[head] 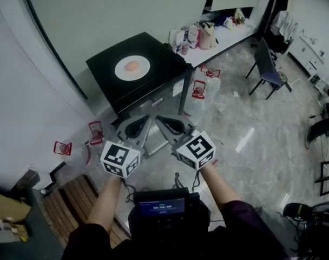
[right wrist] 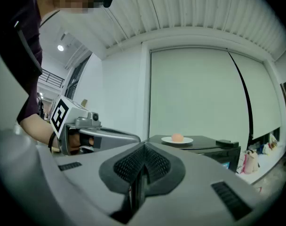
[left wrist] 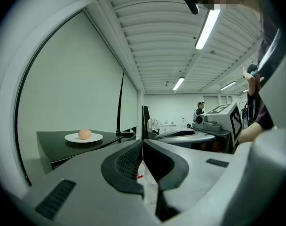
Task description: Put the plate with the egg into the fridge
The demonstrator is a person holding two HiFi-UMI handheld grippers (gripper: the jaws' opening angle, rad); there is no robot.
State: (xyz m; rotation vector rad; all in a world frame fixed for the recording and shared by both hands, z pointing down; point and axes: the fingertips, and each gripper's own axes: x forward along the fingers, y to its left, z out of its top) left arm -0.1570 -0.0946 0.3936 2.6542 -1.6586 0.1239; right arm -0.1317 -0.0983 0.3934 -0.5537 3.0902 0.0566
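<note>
A white plate [head: 121, 71] with a pale orange egg [head: 132, 66] rests on top of a small black fridge [head: 153, 88] whose door is closed. The same plate [left wrist: 73, 138] and egg [left wrist: 84, 134] show far off in the left gripper view, and the plate [right wrist: 168, 140] and egg [right wrist: 177, 137] in the right gripper view. My left gripper [head: 148, 118] and right gripper [head: 158, 118] are held side by side in front of the fridge, well short of the plate. Both are shut with nothing between the jaws.
Clear water jugs with red handles [head: 198, 89] stand by the fridge's right side, and two more [head: 96, 132] on the floor at left. A white counter [head: 229, 37] with bags and a dark chair [head: 266, 66] lie to the right. A slatted wooden pallet [head: 72, 196] lies near my feet.
</note>
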